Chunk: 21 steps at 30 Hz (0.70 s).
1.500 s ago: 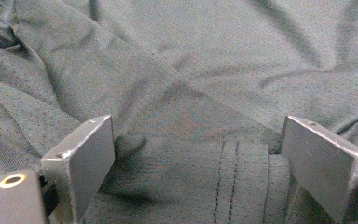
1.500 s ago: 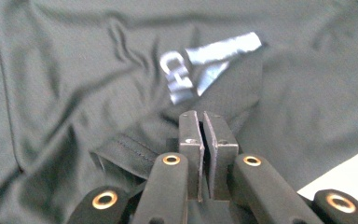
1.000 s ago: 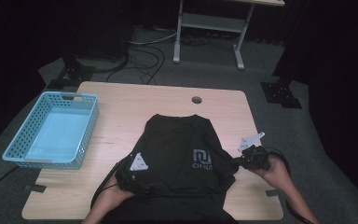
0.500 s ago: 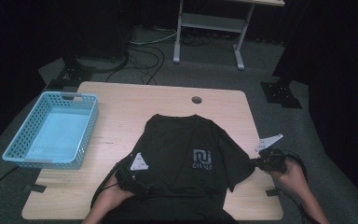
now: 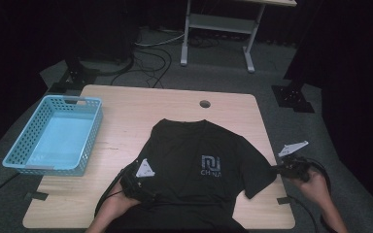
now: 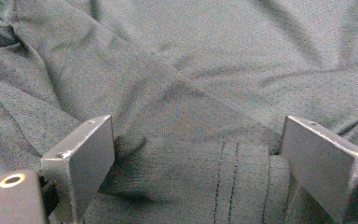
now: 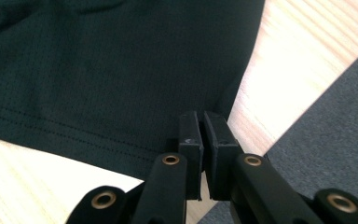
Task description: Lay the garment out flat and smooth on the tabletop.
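Light wooden bench (image 5: 126, 116), rounded corners, round cable hole (image 5: 204, 104) near far edge. Blue perforated plastic basket (image 5: 93, 130) at bench's left side, long axis running front to back, partly overhanging left edge, nothing inside. Grey carpet floor (image 5: 281, 121) all around. White-framed second desk (image 5: 218, 24) at the back, feet on carpet. Loose cables (image 5: 148, 56) on floor behind bench. Black stand bases (image 5: 291, 97) on floor at back left and right. Black tape tabs (image 5: 35, 196) at bench's near corners.

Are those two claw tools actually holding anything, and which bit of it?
The right gripper pinches the black T-shirt by its sleeve edge; the left gripper stands open over its hem.
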Available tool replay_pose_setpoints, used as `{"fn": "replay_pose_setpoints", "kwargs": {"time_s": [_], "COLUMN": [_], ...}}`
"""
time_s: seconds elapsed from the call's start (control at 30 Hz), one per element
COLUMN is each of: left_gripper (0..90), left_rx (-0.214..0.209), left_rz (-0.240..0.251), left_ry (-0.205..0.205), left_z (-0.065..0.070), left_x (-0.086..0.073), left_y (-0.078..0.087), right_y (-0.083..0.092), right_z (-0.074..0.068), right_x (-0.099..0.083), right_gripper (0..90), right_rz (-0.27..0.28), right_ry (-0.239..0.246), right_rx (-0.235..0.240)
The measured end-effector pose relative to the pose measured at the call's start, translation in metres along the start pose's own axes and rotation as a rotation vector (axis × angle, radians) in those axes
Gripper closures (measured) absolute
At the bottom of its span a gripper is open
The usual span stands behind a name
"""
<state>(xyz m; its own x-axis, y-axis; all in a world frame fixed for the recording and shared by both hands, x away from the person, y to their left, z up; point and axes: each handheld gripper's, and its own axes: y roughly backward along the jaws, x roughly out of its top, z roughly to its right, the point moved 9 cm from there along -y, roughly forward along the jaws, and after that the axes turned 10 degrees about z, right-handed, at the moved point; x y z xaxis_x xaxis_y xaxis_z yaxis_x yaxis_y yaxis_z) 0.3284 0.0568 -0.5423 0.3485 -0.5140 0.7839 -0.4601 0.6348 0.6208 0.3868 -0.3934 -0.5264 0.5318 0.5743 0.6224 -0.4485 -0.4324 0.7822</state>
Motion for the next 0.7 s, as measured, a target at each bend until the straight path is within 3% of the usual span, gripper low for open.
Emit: {"fn": "replay_pose_setpoints", "kwargs": {"time_s": [0.03,0.17,0.3,0.43,0.47,0.7], "left_gripper": [9.9,9.8,9.8,9.8,9.8,9.8], "left_rx": [0.0,0.0,-0.001,-0.002,-0.002,-0.005], "left_rz": [0.0,0.001,0.001,0.003,0.003,0.003], "left_ry": [0.0,0.0,0.0,0.001,0.0,-0.003], "left_z": [0.0,0.0,0.0,0.0,0.0,0.0], "left_x": [0.0,0.0,0.0,0.0,0.0,0.0], "left_y": [0.0,0.0,0.0,0.0,0.0,0.0], "right_y": [0.001,0.008,0.014,0.015,0.01,-0.01], "right_z": [0.0,-0.002,-0.007,-0.022,-0.034,-0.064], "right_x": [0.0,0.007,0.015,0.021,0.024,0.023], "right_gripper": [76.8,66.8,65.0,65.1,64.8,63.2], "right_rz": [0.006,0.04,0.061,0.08,0.082,0.045], "right_ry": [-0.006,-0.014,-0.002,0.013,0.03,0.073], "right_rx": [-0.002,-0.012,-0.019,0.013,0.05,0.129]}}
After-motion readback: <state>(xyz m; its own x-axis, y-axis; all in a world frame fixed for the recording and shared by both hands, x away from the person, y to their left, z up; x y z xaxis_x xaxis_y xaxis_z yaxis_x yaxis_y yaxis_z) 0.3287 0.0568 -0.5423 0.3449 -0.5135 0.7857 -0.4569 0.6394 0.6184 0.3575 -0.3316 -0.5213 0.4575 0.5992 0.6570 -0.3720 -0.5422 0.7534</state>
